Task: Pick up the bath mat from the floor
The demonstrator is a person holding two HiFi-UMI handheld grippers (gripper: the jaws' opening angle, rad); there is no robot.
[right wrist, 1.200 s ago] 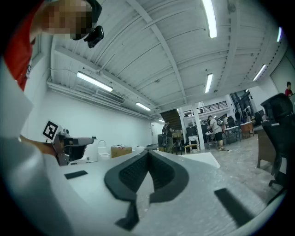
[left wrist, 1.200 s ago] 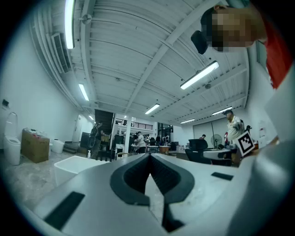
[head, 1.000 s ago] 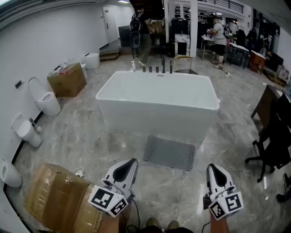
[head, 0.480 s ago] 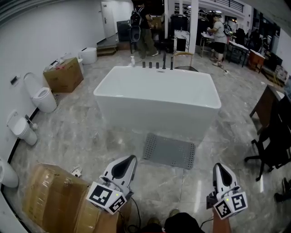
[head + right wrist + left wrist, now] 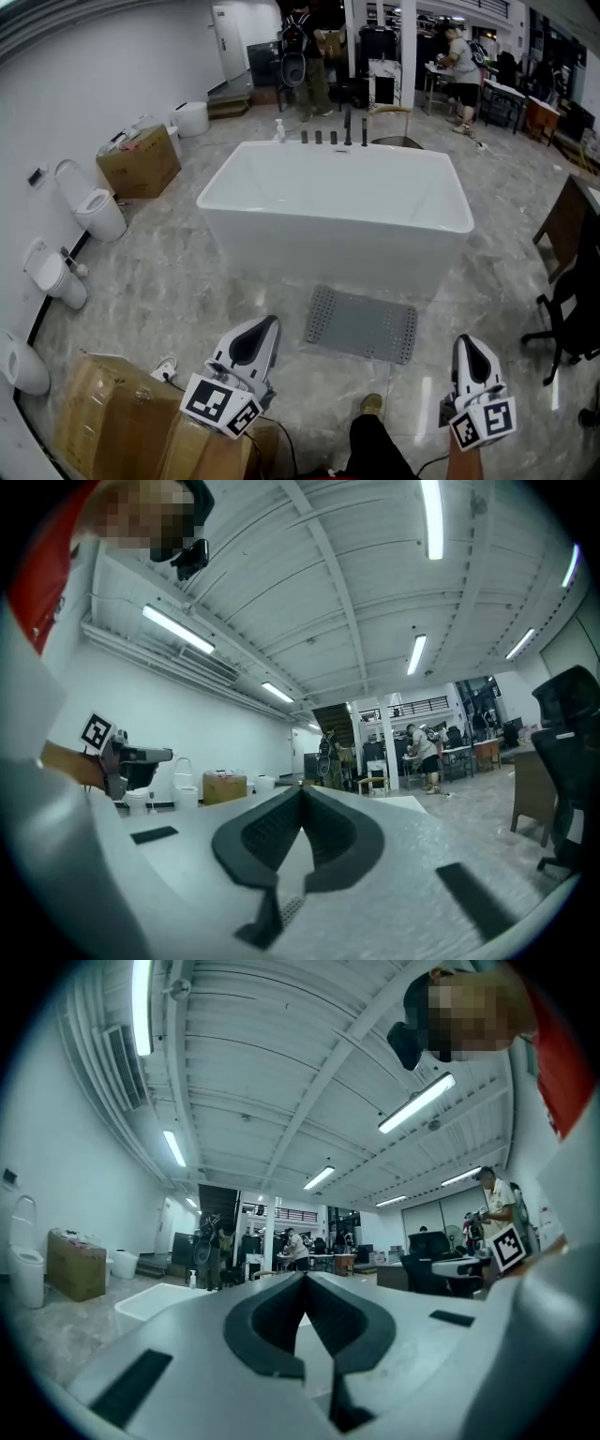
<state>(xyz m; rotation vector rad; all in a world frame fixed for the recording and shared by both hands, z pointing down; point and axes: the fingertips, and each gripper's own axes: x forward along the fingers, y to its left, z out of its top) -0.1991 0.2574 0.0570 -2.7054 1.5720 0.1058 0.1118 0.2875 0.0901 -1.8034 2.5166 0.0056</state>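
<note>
A grey, dotted bath mat (image 5: 362, 324) lies flat on the marble floor, right against the near side of a white bathtub (image 5: 337, 208). My left gripper (image 5: 263, 327) is held low at the bottom left, a short way left of the mat, jaws shut and empty. My right gripper (image 5: 471, 350) hangs at the bottom right, a little beyond the mat's right end, also shut and empty. Both gripper views point level across the room, with the left gripper (image 5: 305, 1279) and right gripper (image 5: 302, 792) tips pressed together; the mat does not show there.
A cardboard box (image 5: 112, 412) sits at my lower left, with toilets (image 5: 98, 208) along the left wall and another box (image 5: 141, 159) farther back. A black office chair (image 5: 574, 309) stands at the right. People stand behind the tub. My shoe (image 5: 371, 405) steps near the mat.
I have stepped closer and a little left; the tub and mat shifted right in view. A leg and shoe came forward at the bottom. Both grippers stayed shut.
</note>
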